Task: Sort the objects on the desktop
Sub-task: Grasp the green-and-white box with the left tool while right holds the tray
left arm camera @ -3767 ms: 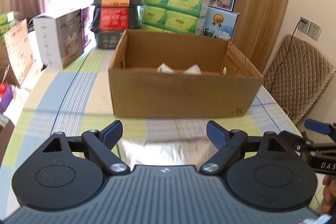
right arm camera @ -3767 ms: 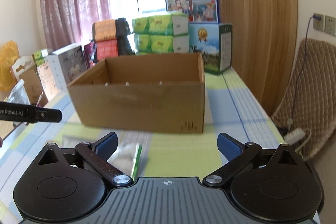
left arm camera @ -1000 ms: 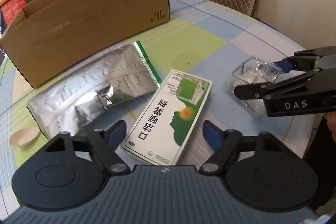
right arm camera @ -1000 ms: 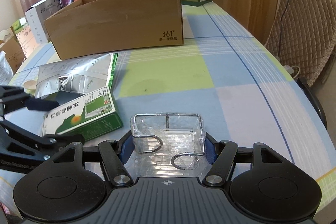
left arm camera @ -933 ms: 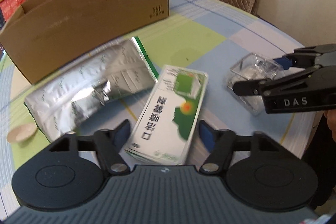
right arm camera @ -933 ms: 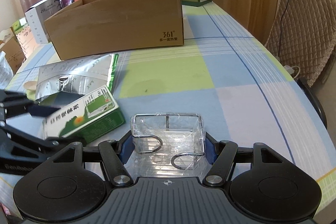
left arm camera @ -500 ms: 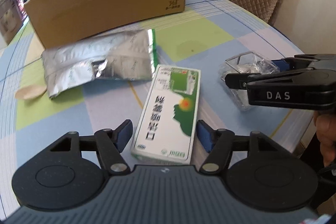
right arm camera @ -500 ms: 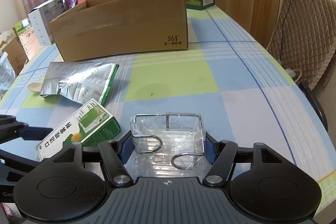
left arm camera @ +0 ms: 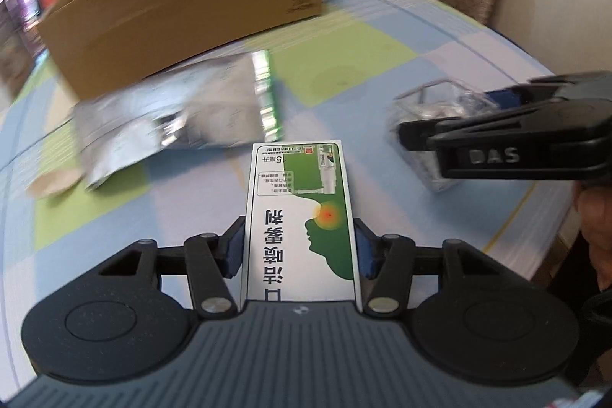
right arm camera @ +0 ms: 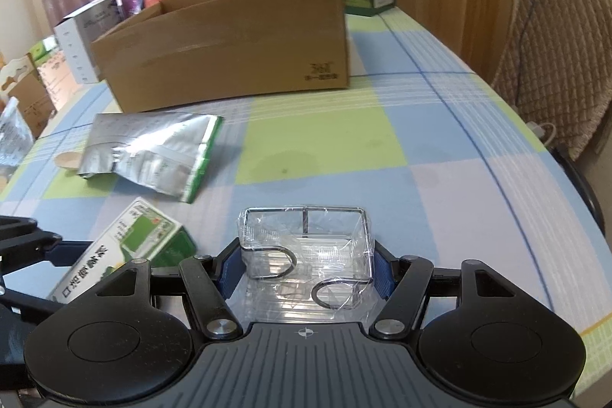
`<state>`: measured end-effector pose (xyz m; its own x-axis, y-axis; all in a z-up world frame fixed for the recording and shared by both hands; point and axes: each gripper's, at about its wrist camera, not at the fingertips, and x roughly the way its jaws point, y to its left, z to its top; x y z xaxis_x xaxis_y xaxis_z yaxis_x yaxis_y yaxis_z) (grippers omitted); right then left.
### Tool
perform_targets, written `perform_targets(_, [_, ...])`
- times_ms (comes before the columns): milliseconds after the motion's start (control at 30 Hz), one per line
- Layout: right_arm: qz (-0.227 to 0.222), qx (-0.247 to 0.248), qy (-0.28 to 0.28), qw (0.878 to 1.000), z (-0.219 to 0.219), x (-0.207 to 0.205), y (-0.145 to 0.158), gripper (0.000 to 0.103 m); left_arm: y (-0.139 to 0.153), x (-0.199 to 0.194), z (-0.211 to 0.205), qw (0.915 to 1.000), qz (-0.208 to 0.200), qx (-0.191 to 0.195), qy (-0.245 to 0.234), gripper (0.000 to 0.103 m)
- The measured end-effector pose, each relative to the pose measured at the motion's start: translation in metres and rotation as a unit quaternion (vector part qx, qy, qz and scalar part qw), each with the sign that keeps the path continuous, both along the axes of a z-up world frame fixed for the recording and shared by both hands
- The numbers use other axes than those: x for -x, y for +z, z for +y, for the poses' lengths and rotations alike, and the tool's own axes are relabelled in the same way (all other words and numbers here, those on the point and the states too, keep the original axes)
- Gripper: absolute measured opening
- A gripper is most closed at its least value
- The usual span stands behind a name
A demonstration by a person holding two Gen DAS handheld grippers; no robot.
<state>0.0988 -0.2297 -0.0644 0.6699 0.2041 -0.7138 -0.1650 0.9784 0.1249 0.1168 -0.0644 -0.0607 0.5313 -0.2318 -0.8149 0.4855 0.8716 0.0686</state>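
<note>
I have both tongs loaded. My left tongs [left arm camera: 300, 249] are closed on the green and white medicine box [left arm camera: 300, 213], gripping its two long sides near the end closest to me. My right tongs [right arm camera: 307, 264] are closed on a clear plastic-wrapped wire holder [right arm camera: 306, 251], one pad on each side wall.

The step in hand, as I judge it, is carrying both to the cardboard box [right arm camera: 229, 41] at the far side of the surface [right arm camera: 440, 148]. To do it well I would lift each load clear of the rim before crossing, keep the grip steady, and bring one arm in at a time so the tongs do not meet over the opening. The left wrist view is blurred, so I would slow that arm down. The wire holder's wrap looks slippery and soft, so I would not squeeze harder.

The medicine box's long axis runs straight along the left tongs, pointing away from me towards the foil pouch [left arm camera: 179, 117] and the cardboard box beyond. Its printed face is up, the text reading sideways. The foil pouch and a small wooden spoon [right arm camera: 67, 159] lie on the surface, not yet sorted.
</note>
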Motion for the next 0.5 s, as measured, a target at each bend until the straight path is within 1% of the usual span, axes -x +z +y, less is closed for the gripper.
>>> perform_targets(100, [-0.005, -0.001, 0.018, 1.000, 0.010, 0.002, 0.002, 0.063, -0.001, -0.003, 0.020, 0.9980, 0.007, 0.014, 0.062, 0.051])
perform_targets(167, [-0.007, 0.001, 0.030, 1.000, 0.016, 0.003, 0.002, 0.063, -0.003, -0.005, 0.029, 0.9956, 0.008, 0.023, 0.090, 0.051])
perform_targets(233, [-0.006, 0.002, 0.039, 0.999, 0.021, 0.004, 0.000, 0.063, -0.003, -0.008, 0.036, 0.9930, 0.010, 0.040, 0.110, 0.051])
perform_targets(300, [-0.004, 0.004, 0.046, 0.999, 0.024, 0.003, -0.002, 0.063, -0.003, -0.006, 0.044, 0.9914, 0.011, 0.052, 0.120, 0.051])
perform_targets(333, [-0.002, 0.004, 0.048, 0.999, 0.025, 0.003, -0.002, 0.063, -0.004, -0.007, 0.044, 0.9916, 0.009, 0.051, 0.119, 0.052])
perform_targets(500, [0.005, 0.005, 0.051, 0.999, 0.027, 0.002, -0.008, 0.063, -0.006, -0.008, 0.039, 0.9937, -0.006, 0.036, 0.106, 0.053])
